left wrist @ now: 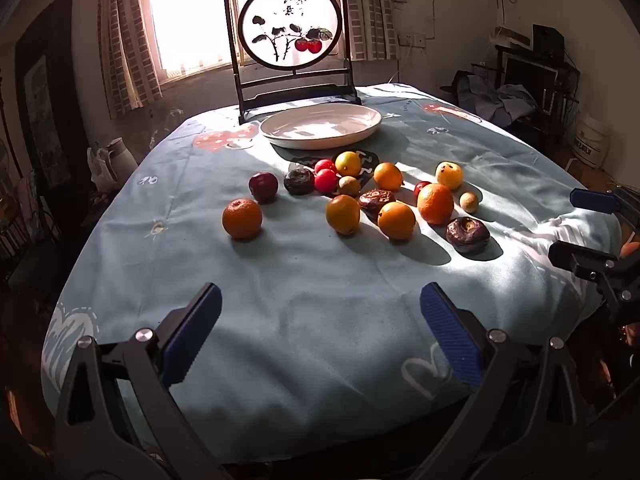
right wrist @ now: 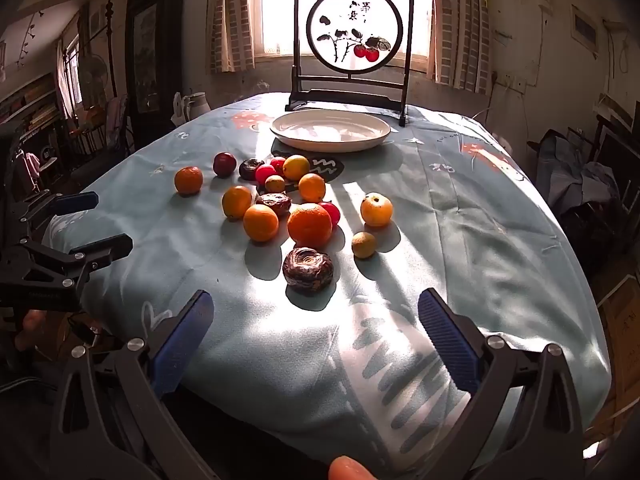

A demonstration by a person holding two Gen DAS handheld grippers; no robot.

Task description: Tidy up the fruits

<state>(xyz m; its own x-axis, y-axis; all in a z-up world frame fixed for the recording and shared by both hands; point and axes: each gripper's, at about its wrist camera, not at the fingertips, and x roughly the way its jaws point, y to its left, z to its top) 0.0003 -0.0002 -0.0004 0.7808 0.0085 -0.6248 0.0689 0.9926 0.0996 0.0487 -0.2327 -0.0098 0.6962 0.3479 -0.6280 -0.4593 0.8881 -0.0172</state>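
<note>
Several fruits lie loose on the light blue tablecloth (left wrist: 312, 280): oranges such as one off to the left (left wrist: 241, 218) and a large one (right wrist: 309, 225), dark wrinkled fruits (right wrist: 308, 270), red ones (left wrist: 325, 180) and small yellow ones (right wrist: 376, 210). Behind them stands an empty white plate (left wrist: 320, 126) (right wrist: 330, 130). My left gripper (left wrist: 320, 300) hangs open over the cloth's near edge, well short of the fruits. My right gripper (right wrist: 316, 304) is open too, with the nearest dark fruit just beyond its fingertips. Nothing sits between either pair of jaws.
A dark-framed round painted screen (left wrist: 290, 28) stands at the table's far edge behind the plate. The cloth drops off at the near and side edges. A white jug (right wrist: 196, 106) and dark furniture sit beyond the table's left side. A fingertip (right wrist: 348, 468) shows at the bottom.
</note>
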